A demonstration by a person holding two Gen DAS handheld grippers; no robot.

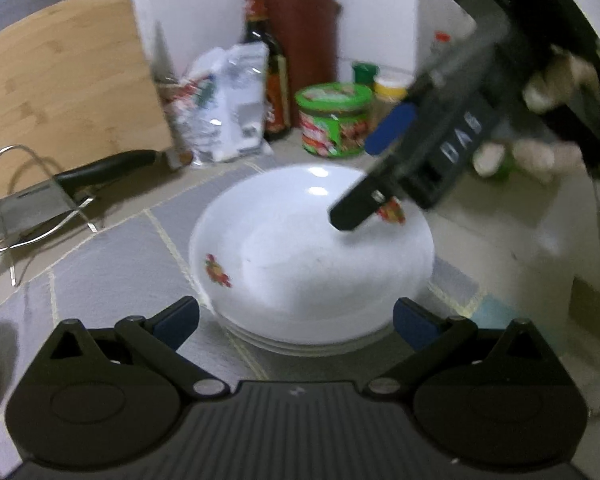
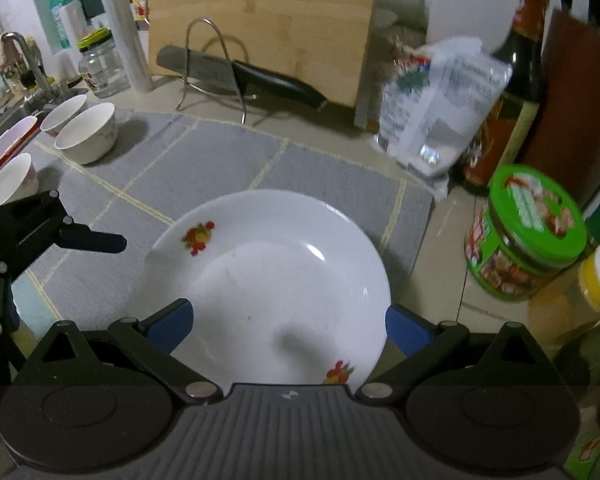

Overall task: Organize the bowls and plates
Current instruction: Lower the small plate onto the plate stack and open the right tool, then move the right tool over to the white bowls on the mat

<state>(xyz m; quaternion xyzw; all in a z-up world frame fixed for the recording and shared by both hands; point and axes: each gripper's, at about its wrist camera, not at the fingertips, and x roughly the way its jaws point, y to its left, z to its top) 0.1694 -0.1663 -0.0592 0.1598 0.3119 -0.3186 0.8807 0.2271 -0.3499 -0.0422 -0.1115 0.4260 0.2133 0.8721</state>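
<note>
a tiled tabletop (image 2: 440,216) carries a grey grid-lined mat (image 2: 220,160), with the white flowered plate (image 2: 268,272) lying on the mat's right part; the left wrist view shows it topping a small stack of plates (image 1: 300,344). the left gripper (image 1: 296,320) hangs just short of the stack's near rim, jaws spread wide to either side and holding nothing. the right gripper (image 2: 286,324) is over the plate's opposite rim, jaws also wide apart and empty. four bowls (image 2: 88,132) sit well apart at the mat's left end, near a sink tap (image 2: 24,56). behind the mat a bamboo cutting board (image 2: 260,28) leans upright, with a cleaver (image 2: 240,72) on a wire rack (image 2: 216,60). a plastic bag (image 2: 436,112), a sauce bottle (image 2: 512,92) and a green-lidded jar (image 2: 528,236) crowd the plate's right side; bare mat lies between plate and bowls.
</note>
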